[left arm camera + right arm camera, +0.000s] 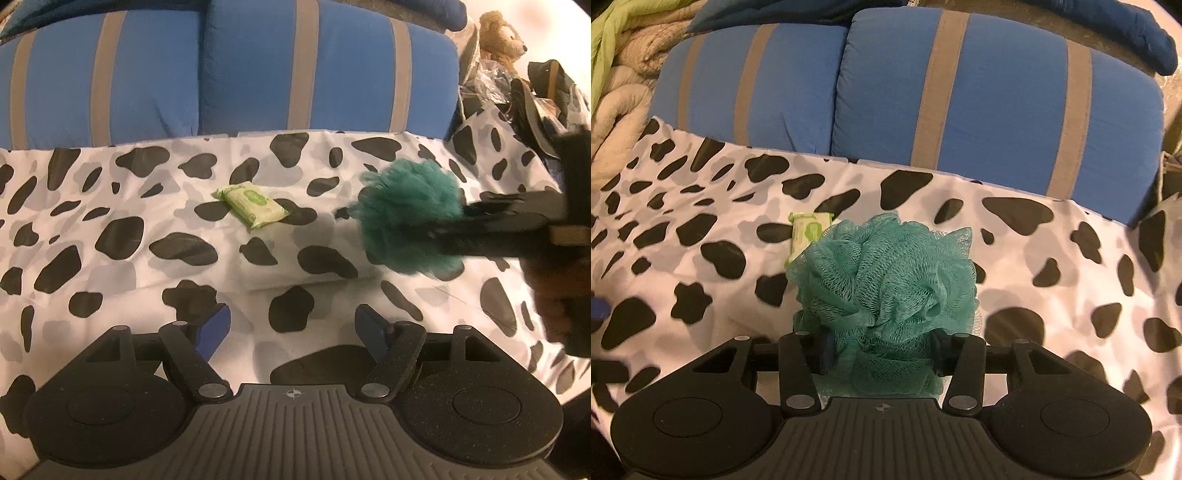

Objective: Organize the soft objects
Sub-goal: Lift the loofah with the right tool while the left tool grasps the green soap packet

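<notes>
A home bedroom. A bed (701, 295) fills the near and middle ground, covered by a white sheet (110, 280) printed with black and grey cow-like patches. Along the far edge lie two blue pillows (997, 107) with grey stripes. At far left, bunched cream bedding (617, 110) and a pale green cloth (609, 40) are piled. At far right, a brown plush toy (498, 37) sits above a heap of dark clothing and bags (546, 99). A small green tissue pack (253, 206) lies on the sheet.
</notes>
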Motion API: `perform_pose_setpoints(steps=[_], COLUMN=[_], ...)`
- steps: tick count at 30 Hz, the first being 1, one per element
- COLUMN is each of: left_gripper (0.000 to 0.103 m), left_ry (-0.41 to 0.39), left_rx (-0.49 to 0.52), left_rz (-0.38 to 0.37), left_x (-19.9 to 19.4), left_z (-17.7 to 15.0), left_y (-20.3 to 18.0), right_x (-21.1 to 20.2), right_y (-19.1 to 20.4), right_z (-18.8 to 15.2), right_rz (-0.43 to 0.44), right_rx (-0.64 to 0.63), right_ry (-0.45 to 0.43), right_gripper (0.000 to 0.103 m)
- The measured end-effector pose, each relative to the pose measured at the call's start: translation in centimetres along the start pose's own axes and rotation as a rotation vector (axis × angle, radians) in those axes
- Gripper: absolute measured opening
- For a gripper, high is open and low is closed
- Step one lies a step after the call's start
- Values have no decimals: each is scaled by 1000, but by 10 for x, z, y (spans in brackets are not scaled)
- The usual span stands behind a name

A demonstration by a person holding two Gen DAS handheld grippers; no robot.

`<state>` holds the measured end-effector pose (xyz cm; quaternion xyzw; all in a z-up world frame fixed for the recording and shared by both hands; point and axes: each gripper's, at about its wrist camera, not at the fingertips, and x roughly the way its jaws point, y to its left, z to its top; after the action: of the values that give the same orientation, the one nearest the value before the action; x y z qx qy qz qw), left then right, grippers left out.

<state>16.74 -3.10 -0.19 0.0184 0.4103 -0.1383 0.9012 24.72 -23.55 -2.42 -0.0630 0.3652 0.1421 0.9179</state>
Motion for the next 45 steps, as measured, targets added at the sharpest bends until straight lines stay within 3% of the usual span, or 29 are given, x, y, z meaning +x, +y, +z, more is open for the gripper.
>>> perform_pose_setpoints(steps=[3, 19, 31, 45], left_gripper=[74, 74, 74, 77], left_ry=[-8, -15, -37, -75], left_rx=[-2, 4, -14, -100], left_rz=[13, 111, 137, 142], left_x=[6, 80, 144, 184], left_z=[0, 32, 56, 70], left_y=[-2, 4, 8, 20], right_x=[-15, -76, -83, -73], right_y=[-3, -26, -32, -33], right_z=[-7, -25, -27, -25], right_rz=[15, 24, 17, 37], right_rx=[-10, 60, 80, 75], right_ry=[43, 45, 61, 93], right_gripper=[49, 49, 49, 49])
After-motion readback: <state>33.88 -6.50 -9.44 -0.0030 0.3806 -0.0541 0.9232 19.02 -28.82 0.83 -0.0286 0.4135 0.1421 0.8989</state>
